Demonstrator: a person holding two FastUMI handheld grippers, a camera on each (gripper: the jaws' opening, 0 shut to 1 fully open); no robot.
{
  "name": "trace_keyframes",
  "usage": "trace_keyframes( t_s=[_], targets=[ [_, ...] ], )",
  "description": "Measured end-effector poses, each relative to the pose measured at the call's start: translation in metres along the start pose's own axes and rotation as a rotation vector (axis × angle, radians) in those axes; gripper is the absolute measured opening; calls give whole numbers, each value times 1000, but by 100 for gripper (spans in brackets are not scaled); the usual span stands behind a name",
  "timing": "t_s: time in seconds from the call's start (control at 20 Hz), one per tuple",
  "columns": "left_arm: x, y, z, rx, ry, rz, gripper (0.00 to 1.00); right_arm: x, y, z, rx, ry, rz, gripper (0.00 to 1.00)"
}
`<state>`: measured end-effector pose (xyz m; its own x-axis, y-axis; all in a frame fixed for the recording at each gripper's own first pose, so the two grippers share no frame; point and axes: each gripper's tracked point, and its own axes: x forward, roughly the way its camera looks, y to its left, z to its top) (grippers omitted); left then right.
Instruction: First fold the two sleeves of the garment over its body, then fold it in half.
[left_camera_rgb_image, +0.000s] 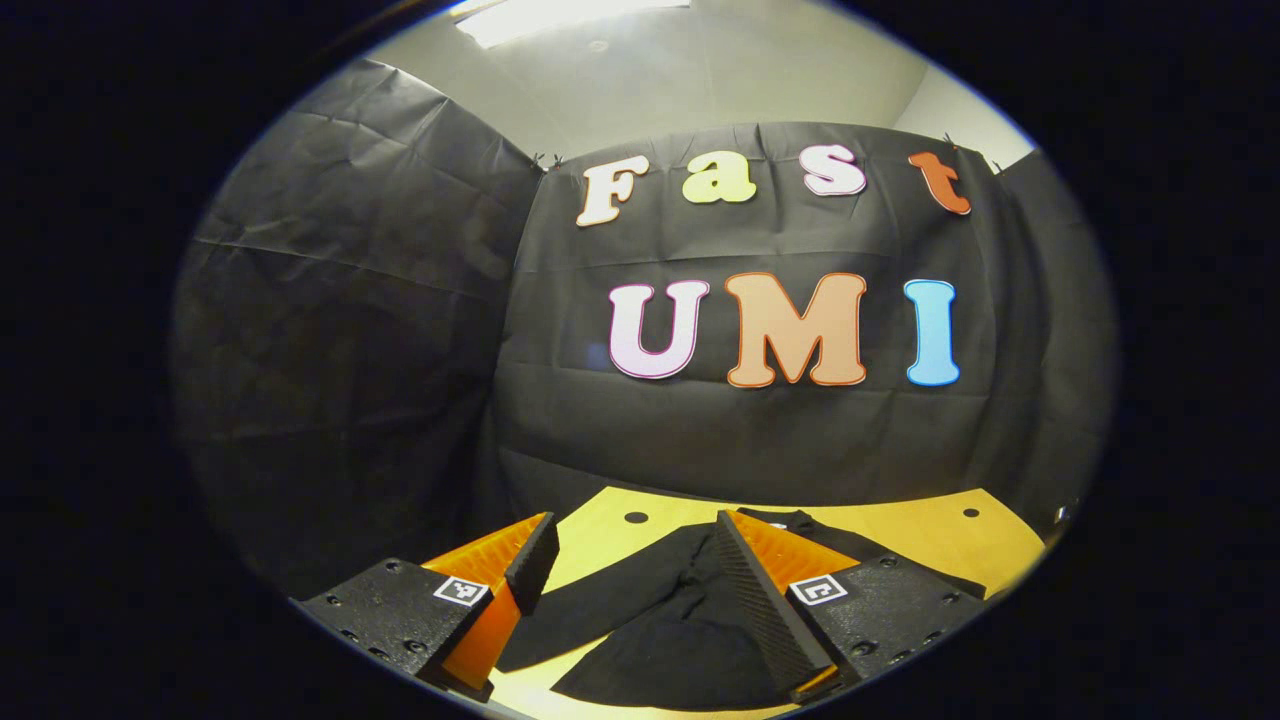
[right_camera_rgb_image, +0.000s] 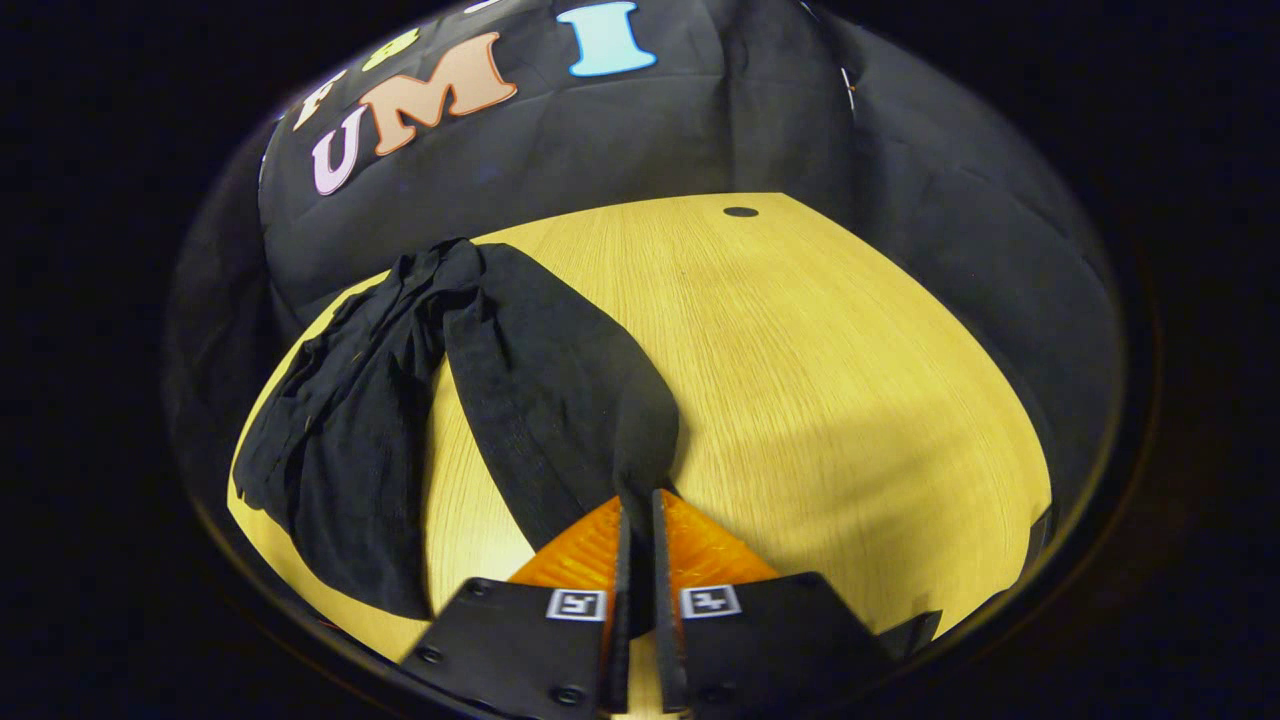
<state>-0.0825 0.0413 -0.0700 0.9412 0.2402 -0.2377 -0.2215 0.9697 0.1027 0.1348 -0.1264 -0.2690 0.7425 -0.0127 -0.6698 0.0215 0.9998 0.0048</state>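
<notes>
Currently, the right tongs (right_camera_rgb_image: 637, 510) are pinching 1 sleeve (right_camera_rgb_image: 560, 400); the left tongs (left_camera_rgb_image: 630, 560) are hanging spread. Weak pinching risks dropping it mid-fold.

Garment (right_camera_rgb_image: 400, 400): on the table (right_camera_rgb_image: 850, 380), toward its left side in the right gripper view.
Sleeve (right_camera_rgb_image: 560, 400): right of the garment's body.
Booth wall (right_camera_rgb_image: 650, 130): behind the table.

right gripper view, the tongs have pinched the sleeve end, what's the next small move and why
Probably lift the right tongs slightly and carry the black sleeve left over the garment's body. The fingers look closed on the sleeve's end, and the sleeve lies spread on the wooden table, apart from the body.
</notes>
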Motion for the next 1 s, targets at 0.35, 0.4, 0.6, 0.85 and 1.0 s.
trace_keyframes(
  t_s=[0.35, 0.4, 0.6, 0.85, 1.0],
  targets=[
    [-24, -2, -10, 4, 41, 38, 92, -3, -2, -2, 30, 7, 40, 3],
    [-28, -2, -11, 6, 44, 47, 93, -4, -3, -1, 23, 20, 33, 3],
    [-37, -2, -2, 37, 11, 58, 93, -3, -3, 2, -18, 58, -8, 2],
    [-31, 14, -14, 34, 37, 44, 92, -11, 11, 19, -5, 88, -8, 2],
    [-12, 33, -18, 23, 50, 38, 92, -18, 22, 54, 0, 43, -37, 2]
  ],
)
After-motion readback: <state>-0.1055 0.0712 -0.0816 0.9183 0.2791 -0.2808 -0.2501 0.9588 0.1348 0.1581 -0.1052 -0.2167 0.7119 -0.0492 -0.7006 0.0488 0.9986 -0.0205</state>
